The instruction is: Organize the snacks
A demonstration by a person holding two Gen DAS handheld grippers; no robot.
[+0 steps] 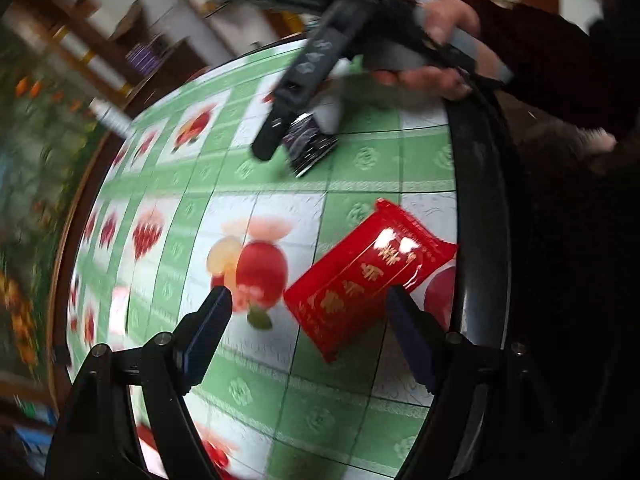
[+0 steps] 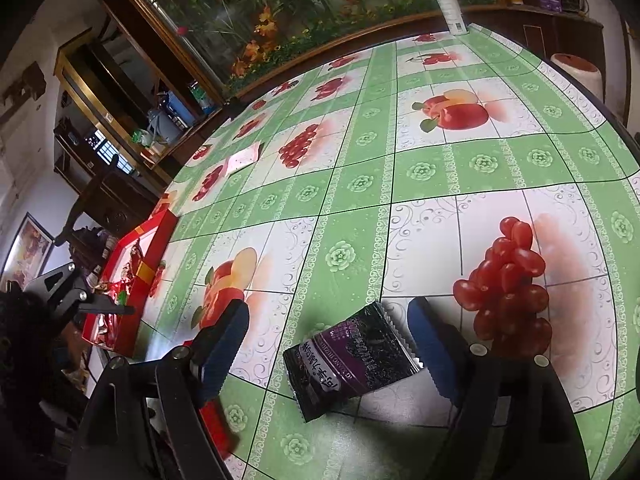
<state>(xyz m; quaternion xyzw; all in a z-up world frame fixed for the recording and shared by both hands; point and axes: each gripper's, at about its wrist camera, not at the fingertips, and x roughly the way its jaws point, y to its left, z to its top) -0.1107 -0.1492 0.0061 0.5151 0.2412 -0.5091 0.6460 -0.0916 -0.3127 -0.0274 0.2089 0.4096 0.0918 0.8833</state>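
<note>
Gold Chinese characters mark the red packet between the left gripper's spread jaws; the right gripper, jaws apart, straddles a purple packet whose print is unreadable.

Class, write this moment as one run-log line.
left gripper: open over red packet | right gripper: open around purple packet | both packets flat on tablecloth | red box: table edge

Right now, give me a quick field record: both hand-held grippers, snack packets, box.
left hand-held gripper: open, over red packet
right hand-held gripper: open, straddling purple packet
red packet: flat on the tablecloth
purple packet: flat on tablecloth, not gripped
red box: at table edge, holds wrapped snacks
spray bottle: upright, far side
</note>
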